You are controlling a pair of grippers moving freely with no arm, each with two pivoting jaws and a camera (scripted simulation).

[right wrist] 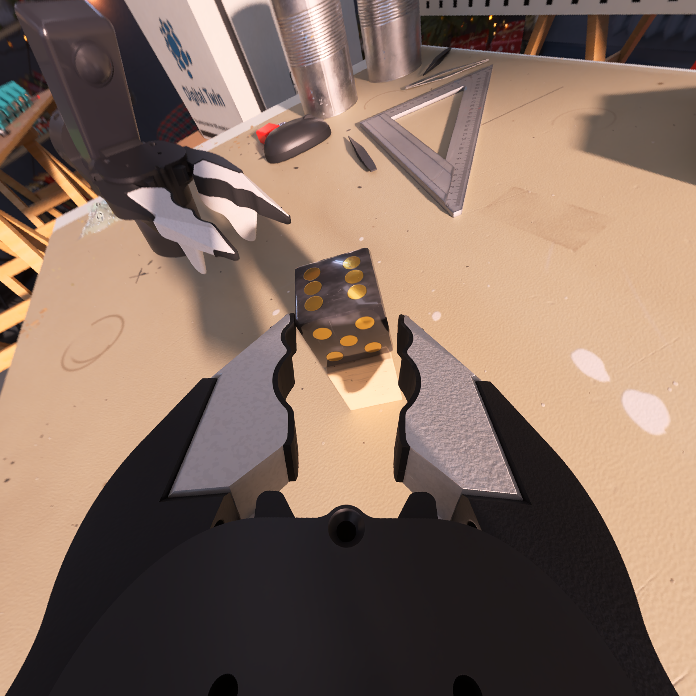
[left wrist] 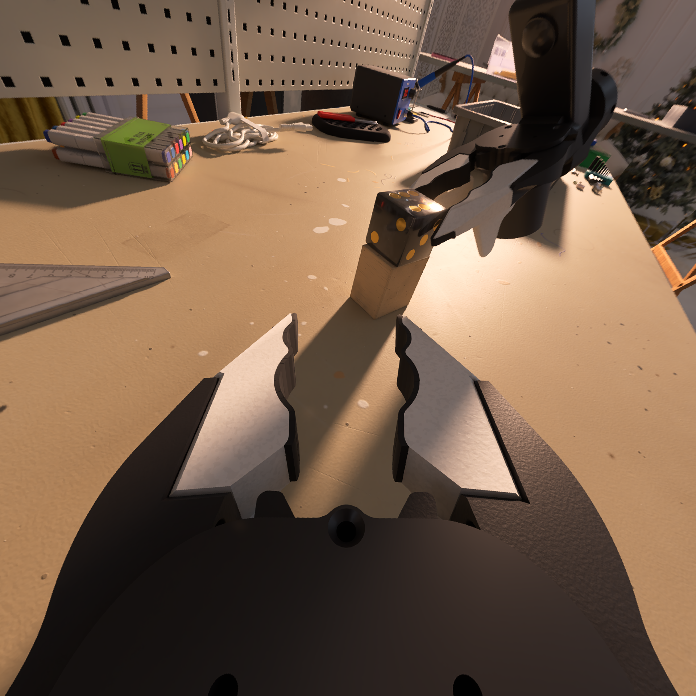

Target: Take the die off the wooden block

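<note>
Die [right wrist: 341, 309] sits on block [right wrist: 371, 388], just ahead of your spread right fingers [right wrist: 288, 331] for grasping; left fingers [left wrist: 292, 331] spread, idle.

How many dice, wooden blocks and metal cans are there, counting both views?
Die: 1
Block: 1
Cans: 2
Total: 4
</note>
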